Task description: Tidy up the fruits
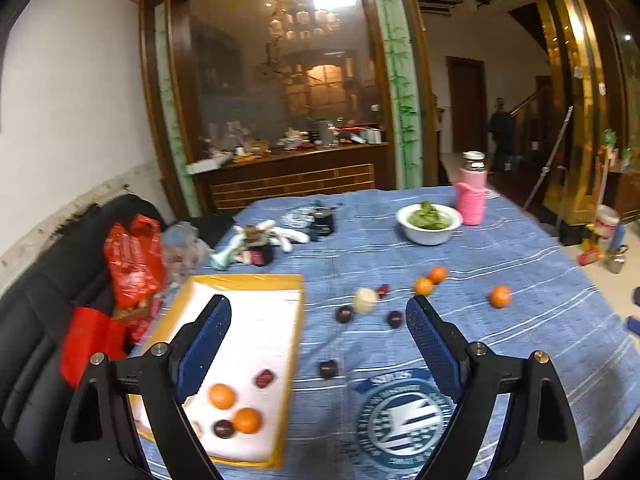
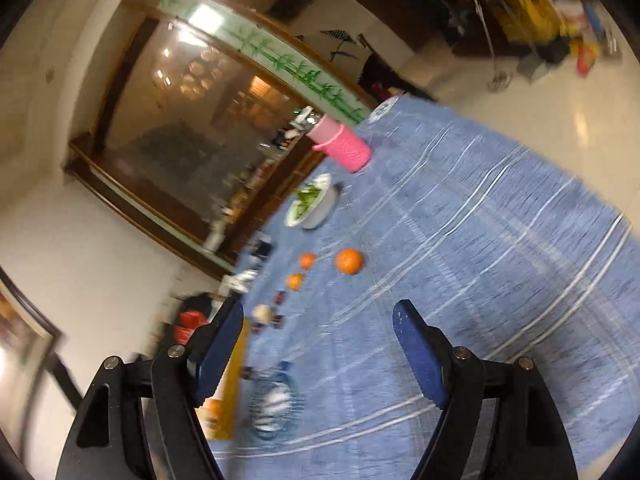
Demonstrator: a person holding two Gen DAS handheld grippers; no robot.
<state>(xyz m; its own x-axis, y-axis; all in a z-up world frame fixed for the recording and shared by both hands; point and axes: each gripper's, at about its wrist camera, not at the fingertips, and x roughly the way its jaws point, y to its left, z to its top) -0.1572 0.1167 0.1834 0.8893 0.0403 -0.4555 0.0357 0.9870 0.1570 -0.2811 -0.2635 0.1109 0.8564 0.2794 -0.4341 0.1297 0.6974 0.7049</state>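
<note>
A white tray with a yellow rim (image 1: pixel 248 280) lies at the left of the blue tablecloth (image 1: pixel 520 340). In it are two oranges (image 1: pixel 222 396), a dark plum (image 1: pixel 223 429) and a red fruit (image 1: pixel 265 378). Three more oranges (image 1: pixel 499 296) lie loose on the cloth, with several dark plums (image 1: pixel 344 314) and a pale round thing (image 1: pixel 365 301). My left gripper (image 1: pixel 319 304) hangs open above the tray's right edge, with nothing between its fingers. My right gripper (image 2: pixel 319 306), rolled to one side, is open over bare cloth, short of the nearest orange (image 2: pixel 349 261).
A white bowl of greens (image 1: pixel 429 224) and a pink-sleeved bottle (image 1: pixel 472 196) stand at the far side. Gloves and small clutter (image 1: pixel 264 240) lie at the far left. Red bags (image 1: pixel 132 264) sit on a black sofa off the left edge. A printed emblem (image 1: pixel 404 420) marks the near cloth.
</note>
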